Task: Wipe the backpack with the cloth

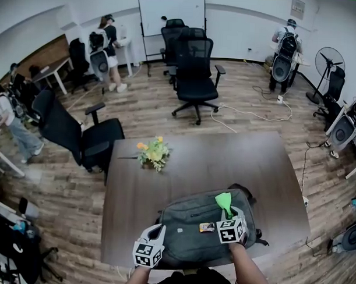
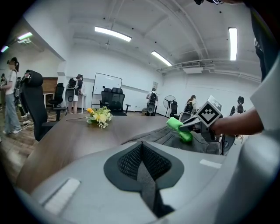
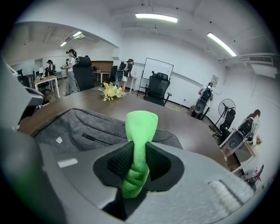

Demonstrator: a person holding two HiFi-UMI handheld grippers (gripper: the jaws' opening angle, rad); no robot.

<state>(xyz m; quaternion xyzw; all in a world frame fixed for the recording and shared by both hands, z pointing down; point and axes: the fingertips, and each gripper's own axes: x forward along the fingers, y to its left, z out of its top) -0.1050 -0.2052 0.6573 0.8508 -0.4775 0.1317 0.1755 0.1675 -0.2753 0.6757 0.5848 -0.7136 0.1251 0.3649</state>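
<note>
Brown table (image 1: 224,163) carried the grey backpack (image 1: 192,223) lying flat at its near edge, and a small flower bunch (image 1: 153,152) stood well apart toward the far left. Left gripper (image 1: 159,232) sat at the backpack's near-left corner with jaws pressed together and nothing between them. Right gripper (image 1: 227,216) was over the backpack's right side, jaws clamped on the green cloth (image 1: 224,201), which stuck out past the tips; cloth-to-backpack contact couldn't be confirmed.

Backpack (image 1: 186,226) on the table (image 1: 235,161), nearest; flowers (image 1: 153,152) behind, leftward; cloth (image 1: 224,203) seemingly touching it.
</note>
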